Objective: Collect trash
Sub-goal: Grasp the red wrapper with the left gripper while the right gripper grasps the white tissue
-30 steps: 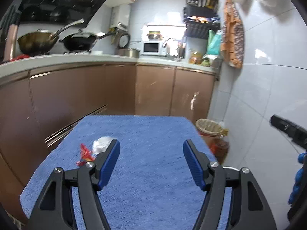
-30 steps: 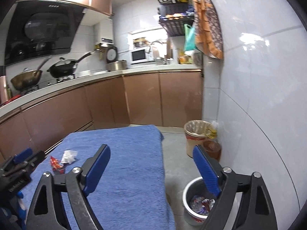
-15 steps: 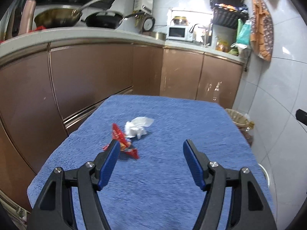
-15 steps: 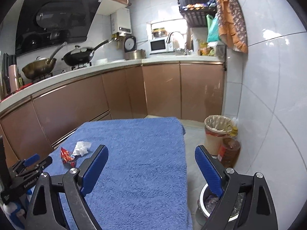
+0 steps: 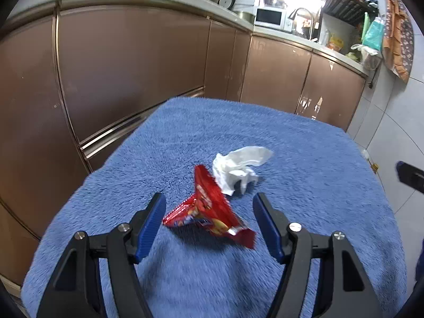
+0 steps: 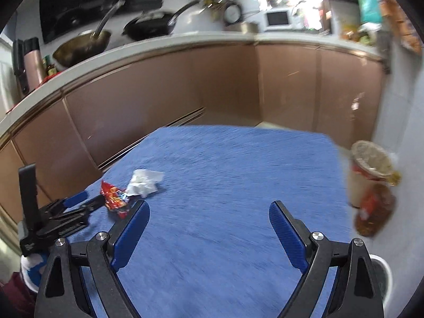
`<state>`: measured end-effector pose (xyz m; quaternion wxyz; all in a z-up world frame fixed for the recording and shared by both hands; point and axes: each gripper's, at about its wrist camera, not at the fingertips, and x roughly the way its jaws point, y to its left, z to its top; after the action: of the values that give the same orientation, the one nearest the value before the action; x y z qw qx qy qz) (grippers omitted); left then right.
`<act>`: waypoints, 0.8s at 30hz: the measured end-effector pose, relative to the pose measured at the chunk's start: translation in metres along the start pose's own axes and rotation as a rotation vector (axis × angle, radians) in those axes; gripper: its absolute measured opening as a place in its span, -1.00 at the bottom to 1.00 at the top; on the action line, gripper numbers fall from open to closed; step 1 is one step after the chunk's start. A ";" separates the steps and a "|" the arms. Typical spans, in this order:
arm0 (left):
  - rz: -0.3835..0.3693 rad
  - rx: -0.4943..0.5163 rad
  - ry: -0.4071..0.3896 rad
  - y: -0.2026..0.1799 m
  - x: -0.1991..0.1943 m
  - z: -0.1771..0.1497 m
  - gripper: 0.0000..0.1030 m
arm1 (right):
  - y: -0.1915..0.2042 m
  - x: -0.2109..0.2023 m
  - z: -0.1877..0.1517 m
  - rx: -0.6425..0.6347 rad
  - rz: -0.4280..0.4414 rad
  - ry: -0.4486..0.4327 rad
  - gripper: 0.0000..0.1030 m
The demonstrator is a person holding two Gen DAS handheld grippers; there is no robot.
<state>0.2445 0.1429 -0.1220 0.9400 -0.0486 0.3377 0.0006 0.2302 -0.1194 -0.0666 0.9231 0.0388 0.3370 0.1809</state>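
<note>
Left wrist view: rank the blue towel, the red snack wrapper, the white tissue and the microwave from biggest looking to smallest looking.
1. Blue towel, by far the largest.
2. Red snack wrapper.
3. White tissue, close to the wrapper in apparent size, so this order is unsure.
4. Microwave, which looks smallest only because it stands far back on the counter.

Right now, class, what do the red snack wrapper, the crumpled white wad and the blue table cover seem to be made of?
Red snack wrapper: probably thin plastic film, glossy, with sharp creases and a printed face. Crumpled white wad: likely tissue paper, matte, softly rumpled. Blue table cover: fuzzy pile cloth, towel-like, with visible fibres.
</note>
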 end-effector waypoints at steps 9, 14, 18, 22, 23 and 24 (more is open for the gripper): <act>-0.074 -0.075 0.090 0.019 0.038 -0.005 -0.25 | 0.037 0.101 0.019 -0.056 0.165 0.111 0.77; -0.097 -0.130 0.118 0.028 0.047 -0.008 -0.40 | 0.053 0.134 0.028 -0.051 0.233 0.138 0.73; -0.117 -0.177 0.121 0.037 0.048 -0.009 -0.49 | 0.062 0.160 0.028 -0.042 0.269 0.175 0.59; -0.128 -0.189 0.120 0.039 0.049 -0.010 -0.50 | 0.066 0.181 0.029 -0.016 0.307 0.213 0.37; -0.133 -0.193 0.120 0.043 0.050 -0.010 -0.50 | 0.067 0.185 0.029 -0.008 0.316 0.222 0.33; -0.136 -0.196 0.120 0.043 0.050 -0.011 -0.50 | 0.066 0.190 0.029 -0.001 0.324 0.230 0.31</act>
<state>0.2753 0.1835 -0.1661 0.9068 -0.1629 0.3875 -0.0329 0.3623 0.0123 -0.1471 0.8374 0.0710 0.4294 0.3306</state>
